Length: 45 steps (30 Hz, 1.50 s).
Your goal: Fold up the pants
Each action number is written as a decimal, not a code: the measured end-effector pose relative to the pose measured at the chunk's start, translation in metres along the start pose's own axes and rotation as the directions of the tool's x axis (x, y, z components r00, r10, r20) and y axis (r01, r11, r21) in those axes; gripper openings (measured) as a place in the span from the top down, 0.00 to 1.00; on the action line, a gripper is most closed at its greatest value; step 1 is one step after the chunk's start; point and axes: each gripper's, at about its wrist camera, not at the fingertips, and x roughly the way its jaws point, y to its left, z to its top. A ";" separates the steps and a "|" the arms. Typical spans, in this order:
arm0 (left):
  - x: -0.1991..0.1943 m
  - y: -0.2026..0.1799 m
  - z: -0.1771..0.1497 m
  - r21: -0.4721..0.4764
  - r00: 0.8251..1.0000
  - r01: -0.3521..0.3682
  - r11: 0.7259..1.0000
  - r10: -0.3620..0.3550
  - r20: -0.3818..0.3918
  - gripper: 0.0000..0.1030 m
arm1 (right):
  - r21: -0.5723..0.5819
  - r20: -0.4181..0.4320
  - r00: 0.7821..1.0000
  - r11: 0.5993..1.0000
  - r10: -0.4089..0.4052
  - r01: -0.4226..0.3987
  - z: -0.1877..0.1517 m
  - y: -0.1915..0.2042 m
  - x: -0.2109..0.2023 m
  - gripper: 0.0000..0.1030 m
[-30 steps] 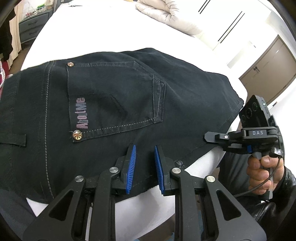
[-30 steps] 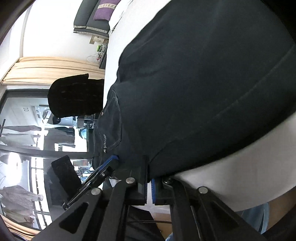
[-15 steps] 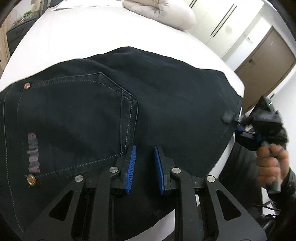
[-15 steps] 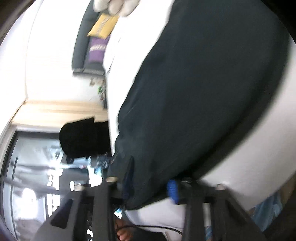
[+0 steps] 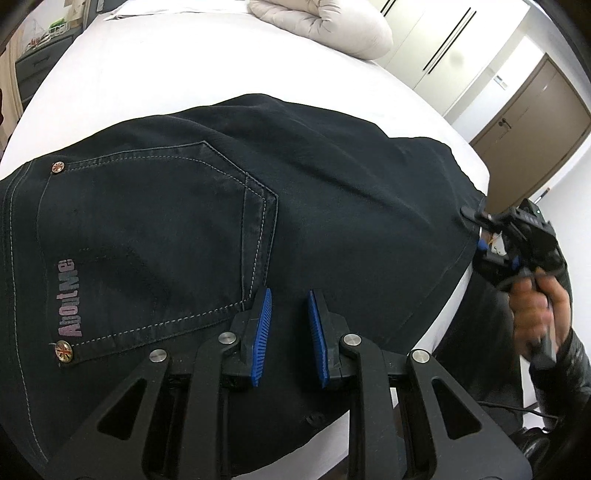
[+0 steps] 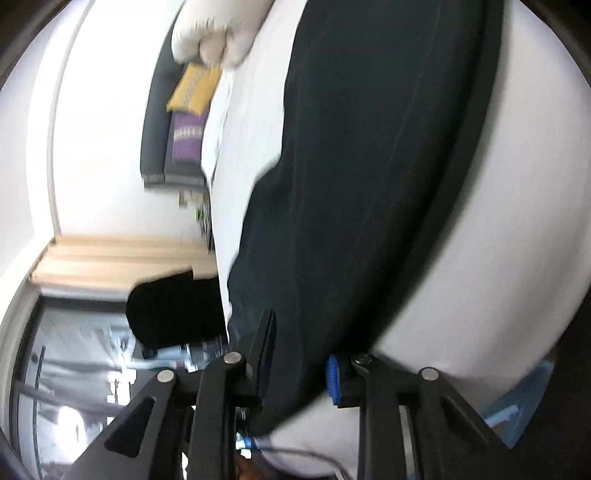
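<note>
1. Where the black denim pants [image 5: 295, 206] lie spread flat on the white bed sheet [image 5: 147, 66], the back pocket faces up; the waistband is cut off at frame left.
2. Left gripper [image 5: 290, 328] hovers above the fabric near the pocket, blue pads parted, grasping nothing.
3. Right gripper [image 6: 299, 363]: view motion-blurred; jaws spread, straddling the pants edge. Contact with the cloth cannot be made out.
4. Rolled cream duvet [image 5: 325, 26] sits at the far side of the bed.
</note>
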 end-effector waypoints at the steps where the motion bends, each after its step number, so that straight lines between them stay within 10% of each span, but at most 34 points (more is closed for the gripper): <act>1: 0.000 0.000 0.000 0.000 1.000 -0.001 1.000 0.001 -0.001 0.80 | 0.018 0.021 1.000 1.000 -0.006 0.006 0.008 -0.005 -0.006 0.86; 8: 0.000 -0.001 0.001 -0.002 1.000 -0.009 1.000 0.009 -0.003 0.80 | 0.035 0.040 0.999 0.999 -0.016 0.015 0.016 -0.021 -0.025 0.98; 13: 0.000 -0.001 0.001 -0.002 1.000 -0.009 1.000 0.009 -0.005 0.80 | 0.066 0.118 0.993 0.998 -0.006 -0.002 0.039 -0.019 -0.027 0.86; 25: 0.002 0.000 0.001 -0.007 1.000 -0.009 1.000 0.009 -0.003 0.80 | 0.184 0.413 0.910 0.982 -0.029 -0.052 0.096 -0.070 -0.100 0.92; 28: 0.003 0.001 0.002 -0.010 1.000 -0.007 1.000 0.007 -0.001 0.80 | 0.200 0.429 0.896 0.979 -0.115 0.029 0.089 -0.065 -0.112 0.72; 30: 0.003 0.002 0.002 -0.010 1.000 -0.006 1.000 0.006 0.000 0.80 | 0.159 0.484 0.834 0.964 -0.266 0.215 0.080 -0.036 -0.126 0.62; 32: 0.003 0.002 0.001 -0.011 1.000 -0.007 1.000 0.007 0.001 0.80 | 0.015 0.505 0.821 0.954 -0.266 0.300 0.076 0.005 -0.125 0.62; 35: 0.004 0.001 0.002 -0.001 1.000 -0.016 1.000 0.016 0.003 0.80 | -0.255 0.351 0.908 0.910 -0.229 0.328 0.077 0.070 -0.082 0.80; 38: 0.004 0.000 0.001 -0.003 1.000 -0.019 1.000 0.019 0.004 0.80 | -0.422 0.012 0.986 0.893 -0.167 0.157 0.053 0.126 0.009 0.92; 40: 0.003 0.000 0.000 -0.010 1.000 -0.013 1.000 0.013 0.004 0.80 | -0.468 -0.147 0.975 0.880 -0.168 0.081 0.035 0.142 0.061 0.92; 45: 0.001 0.004 0.000 -0.015 1.000 0.006 1.000 -0.006 -0.001 0.80 | -0.362 -0.432 0.863 0.927 -0.260 0.098 0.018 0.116 0.178 0.92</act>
